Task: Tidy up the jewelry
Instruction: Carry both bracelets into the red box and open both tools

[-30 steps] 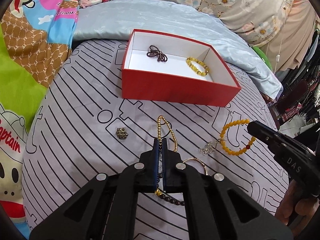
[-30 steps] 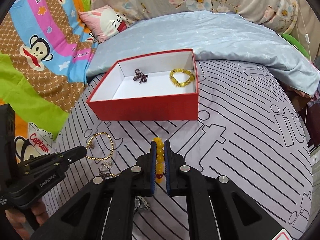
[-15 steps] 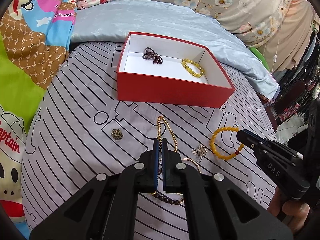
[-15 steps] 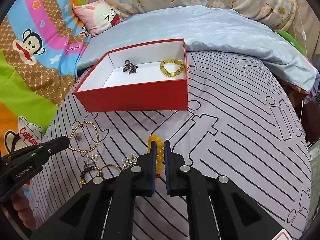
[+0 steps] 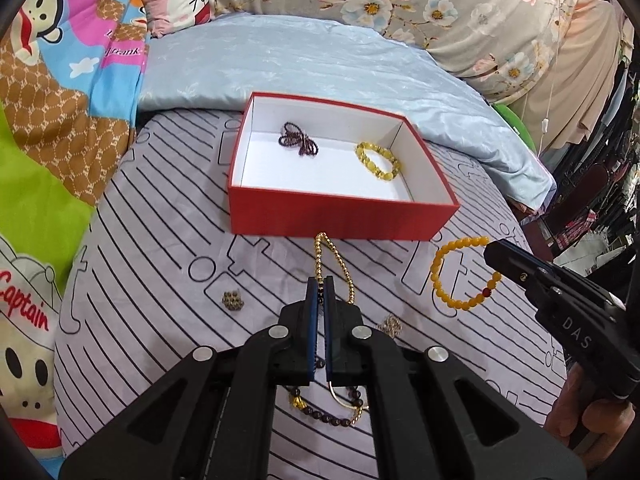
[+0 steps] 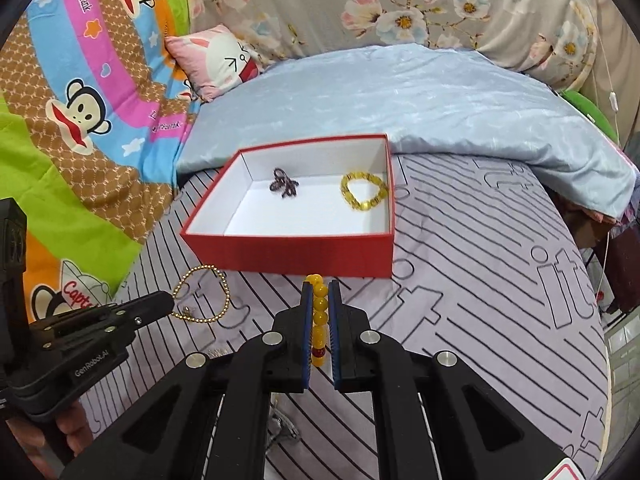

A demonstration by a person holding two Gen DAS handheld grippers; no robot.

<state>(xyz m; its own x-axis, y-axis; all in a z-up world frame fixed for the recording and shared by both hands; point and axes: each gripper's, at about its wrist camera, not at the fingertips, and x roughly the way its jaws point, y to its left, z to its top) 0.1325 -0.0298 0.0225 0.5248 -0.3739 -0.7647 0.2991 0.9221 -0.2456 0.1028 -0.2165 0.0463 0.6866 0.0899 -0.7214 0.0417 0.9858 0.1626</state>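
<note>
I am at the carrying step; my right gripper (image 6: 320, 304) has its fingers squeezed on the orange bead bracelet (image 5: 464, 274), and my left gripper (image 5: 320, 292) pinches the gold bead chain (image 5: 340, 264); both hang just in front of the red box (image 6: 288, 248) on the bed; next I must lift each over the wall and let go.

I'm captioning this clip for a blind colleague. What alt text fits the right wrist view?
The right gripper is shut on an orange bead bracelet, just short of an open red box on a striped bedsheet. The box holds a dark bead string and a yellow bracelet; the left gripper is beside a gold bead chain.
</note>
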